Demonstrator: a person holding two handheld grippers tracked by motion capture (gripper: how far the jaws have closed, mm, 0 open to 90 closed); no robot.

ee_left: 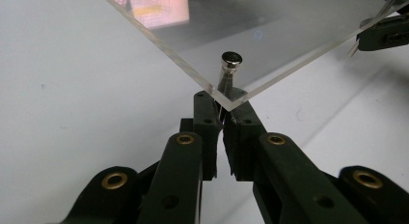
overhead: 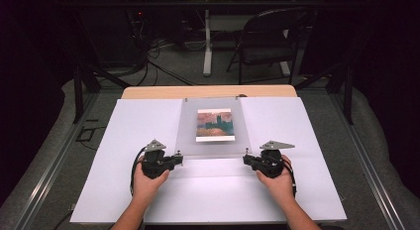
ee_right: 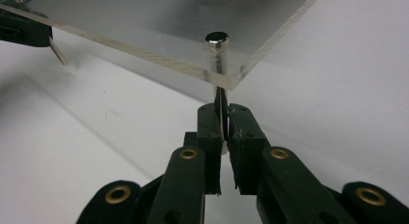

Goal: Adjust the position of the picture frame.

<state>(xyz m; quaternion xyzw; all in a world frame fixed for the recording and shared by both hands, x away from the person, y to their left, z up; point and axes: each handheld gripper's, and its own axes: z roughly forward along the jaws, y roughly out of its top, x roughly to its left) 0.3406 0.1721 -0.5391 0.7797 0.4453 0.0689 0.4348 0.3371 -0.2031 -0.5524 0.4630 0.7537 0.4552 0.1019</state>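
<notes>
A clear acrylic panel (overhead: 188, 126) lies at the table's middle with a colourful picture (overhead: 215, 124) under it. Its near edge stands a little above the white surface. A metal pin (ee_left: 231, 60) passes through the near left corner, and my left gripper (ee_left: 223, 105) is shut on its shaft below the panel (ee_left: 289, 35). Another metal pin (ee_right: 218, 40) goes through the near right corner of the panel (ee_right: 144, 35), with my right gripper (ee_right: 222, 113) shut on its shaft. In the high view the left gripper (overhead: 179, 159) and right gripper (overhead: 246, 159) sit at those two corners.
A white board (overhead: 124, 141) covers the wooden table (overhead: 148, 92). Two more small fasteners mark the panel's far corners. A black folding chair (overhead: 267, 41) and a desk leg stand on the floor beyond the table. White surface lies open on both sides of the panel.
</notes>
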